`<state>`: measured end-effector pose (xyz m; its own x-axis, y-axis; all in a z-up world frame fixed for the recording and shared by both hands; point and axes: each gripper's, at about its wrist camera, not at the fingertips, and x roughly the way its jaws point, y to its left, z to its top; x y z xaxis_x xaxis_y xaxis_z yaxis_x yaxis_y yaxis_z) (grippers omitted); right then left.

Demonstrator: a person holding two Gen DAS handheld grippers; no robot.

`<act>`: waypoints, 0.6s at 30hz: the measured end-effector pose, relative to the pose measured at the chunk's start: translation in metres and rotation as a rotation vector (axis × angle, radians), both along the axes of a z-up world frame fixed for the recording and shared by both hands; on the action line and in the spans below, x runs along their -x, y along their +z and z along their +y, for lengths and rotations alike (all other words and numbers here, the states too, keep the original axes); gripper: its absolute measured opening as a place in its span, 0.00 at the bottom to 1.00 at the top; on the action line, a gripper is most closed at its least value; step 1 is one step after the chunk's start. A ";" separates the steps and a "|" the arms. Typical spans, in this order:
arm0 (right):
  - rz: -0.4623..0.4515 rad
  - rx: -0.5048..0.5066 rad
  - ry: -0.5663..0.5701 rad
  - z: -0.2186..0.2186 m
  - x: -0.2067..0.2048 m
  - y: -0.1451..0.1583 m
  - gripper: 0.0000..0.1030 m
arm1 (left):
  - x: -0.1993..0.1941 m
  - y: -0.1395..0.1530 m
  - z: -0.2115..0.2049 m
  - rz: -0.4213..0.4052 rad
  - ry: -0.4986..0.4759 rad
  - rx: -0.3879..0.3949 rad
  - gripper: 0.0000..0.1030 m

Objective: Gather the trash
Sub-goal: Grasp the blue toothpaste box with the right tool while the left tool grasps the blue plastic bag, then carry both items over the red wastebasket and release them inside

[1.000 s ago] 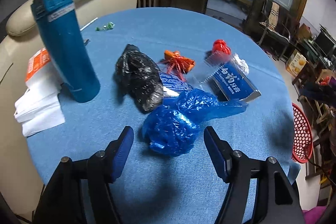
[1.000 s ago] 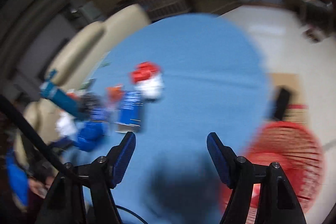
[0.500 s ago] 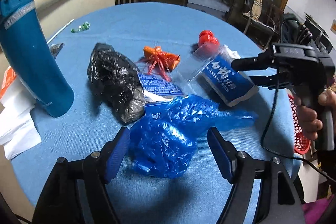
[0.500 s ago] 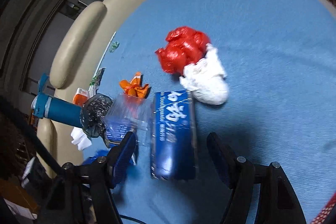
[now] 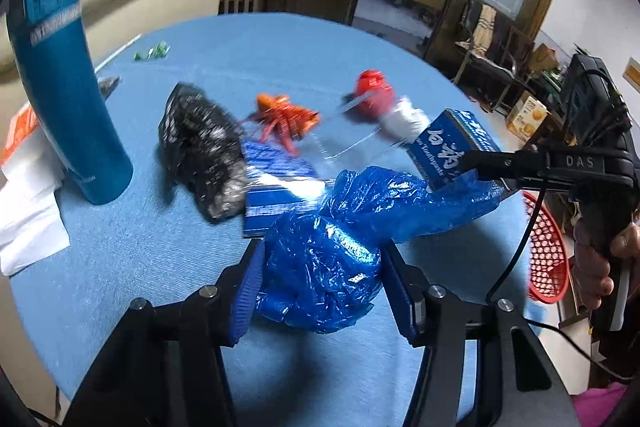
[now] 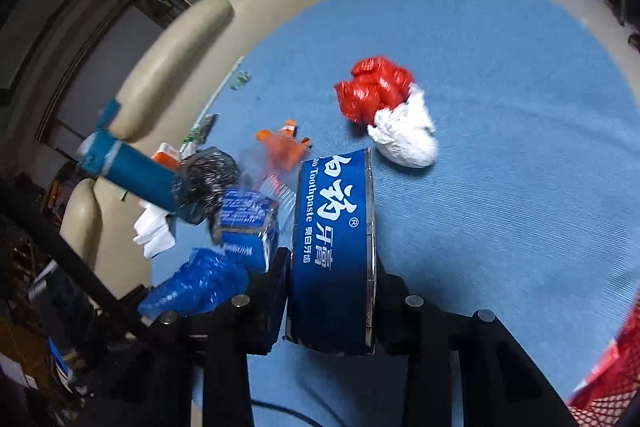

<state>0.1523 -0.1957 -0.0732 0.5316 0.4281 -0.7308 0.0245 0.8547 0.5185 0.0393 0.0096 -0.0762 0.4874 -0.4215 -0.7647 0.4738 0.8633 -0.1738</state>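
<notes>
My left gripper (image 5: 322, 273) is shut on a crumpled blue plastic bag (image 5: 332, 259) on the blue table. My right gripper (image 6: 330, 291) is shut on a blue toothpaste box (image 6: 334, 247); the box also shows in the left wrist view (image 5: 448, 147), tilted up off the table. Other trash lies beyond: a black bag (image 5: 204, 155), an orange wrapper (image 5: 286, 119), a red wad (image 6: 374, 89) and a white wad (image 6: 406, 137), a second blue box (image 5: 276, 187) under clear plastic.
A tall teal bottle (image 5: 66, 95) stands at the left beside white tissue packs (image 5: 28, 223). A red mesh basket (image 5: 546, 251) sits on the floor past the table's right edge. A cream sofa (image 6: 180, 67) lies behind the table.
My left gripper closed on the blue bag. My right gripper moved in, closed on the toothpaste box and tilted it up.
</notes>
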 end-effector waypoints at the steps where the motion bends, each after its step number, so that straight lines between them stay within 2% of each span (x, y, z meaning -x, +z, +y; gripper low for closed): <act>1: -0.022 0.012 -0.005 -0.005 0.013 0.009 0.38 | 0.008 0.007 -0.004 -0.012 -0.016 0.007 0.57; 9: -0.155 0.058 -0.072 -0.039 0.082 0.057 0.38 | 0.040 0.057 -0.049 -0.131 -0.067 -0.040 0.57; 18: -0.251 0.143 -0.164 -0.080 0.142 0.095 0.38 | 0.063 0.095 -0.113 -0.261 -0.085 -0.183 0.57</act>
